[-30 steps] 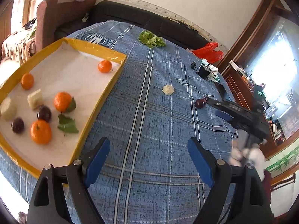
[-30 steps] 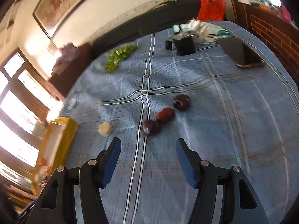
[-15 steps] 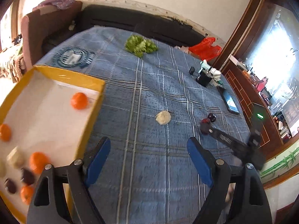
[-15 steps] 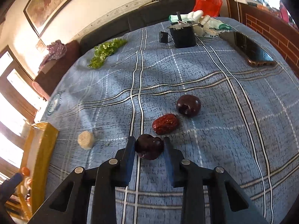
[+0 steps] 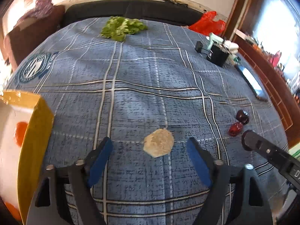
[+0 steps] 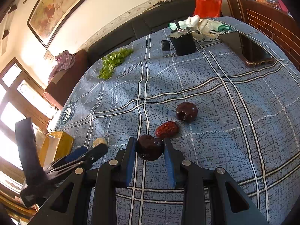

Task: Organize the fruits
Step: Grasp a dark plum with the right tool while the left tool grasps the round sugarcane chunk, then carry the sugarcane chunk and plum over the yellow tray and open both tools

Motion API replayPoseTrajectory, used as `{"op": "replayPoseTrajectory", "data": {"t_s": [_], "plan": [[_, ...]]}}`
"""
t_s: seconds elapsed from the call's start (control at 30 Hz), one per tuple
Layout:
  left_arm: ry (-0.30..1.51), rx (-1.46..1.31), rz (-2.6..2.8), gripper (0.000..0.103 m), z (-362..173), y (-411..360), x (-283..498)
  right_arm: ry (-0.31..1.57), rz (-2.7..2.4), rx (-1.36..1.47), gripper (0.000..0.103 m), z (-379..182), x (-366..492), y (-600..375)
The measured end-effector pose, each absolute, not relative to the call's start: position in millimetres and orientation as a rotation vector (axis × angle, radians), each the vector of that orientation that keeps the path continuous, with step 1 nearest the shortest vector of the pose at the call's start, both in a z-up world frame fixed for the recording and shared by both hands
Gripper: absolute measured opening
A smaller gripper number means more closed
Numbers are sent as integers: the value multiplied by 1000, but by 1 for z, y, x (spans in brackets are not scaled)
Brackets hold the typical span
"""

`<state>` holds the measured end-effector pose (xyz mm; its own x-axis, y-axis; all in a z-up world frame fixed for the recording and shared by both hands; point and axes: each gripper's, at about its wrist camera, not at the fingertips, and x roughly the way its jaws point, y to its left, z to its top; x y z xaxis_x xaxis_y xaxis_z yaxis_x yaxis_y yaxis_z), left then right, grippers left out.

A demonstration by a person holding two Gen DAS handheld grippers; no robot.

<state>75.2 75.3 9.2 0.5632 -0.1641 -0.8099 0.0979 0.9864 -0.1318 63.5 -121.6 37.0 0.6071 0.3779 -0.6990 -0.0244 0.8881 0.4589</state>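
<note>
Right gripper [image 6: 149, 147] is clamped on a dark plum [image 6: 149, 147], its 2 blue pads pressed to either side of the fruit just above the blue plaid cloth [image 6: 234, 131]. Left gripper [image 5: 150, 154] I hold with its jaws spread wide, nothing between them, and a pale beige chunk [image 5: 158, 145] lies on the cloth just ahead of the gap. From biggest down, I see the cloth covering the whole table, then the yellow-rimmed tray [image 5: 35, 131] at the left edge of the left view with an orange [image 5: 20, 135] inside it. Far across the cloth lies a heap of green lettuce [image 6: 114, 61], with a black box [image 6: 183, 44] and a phone [image 6: 247, 50] toward the right side. Just beyond my held plum sit a red date [image 6: 166, 129] and a 2nd dark plum [image 6: 186, 112], close together but apart.
</note>
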Motion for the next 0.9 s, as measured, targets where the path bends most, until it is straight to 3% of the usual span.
{"op": "replayPoseTrajectory", "data": {"t_s": [0.07, 0.4, 0.67, 0.9], "plan": [[948, -38, -155, 31, 10, 70, 73, 890, 236, 410, 32, 37, 63, -119], [873, -182, -144, 30, 54, 108, 24, 822, 266, 336, 32, 49, 51, -105], [763, -210, 60, 31, 116, 220, -48, 753, 363, 256, 32, 64, 31, -73], [841, -311, 197, 31, 99, 313, -46, 779, 600, 201, 33, 94, 1, 8]]}}
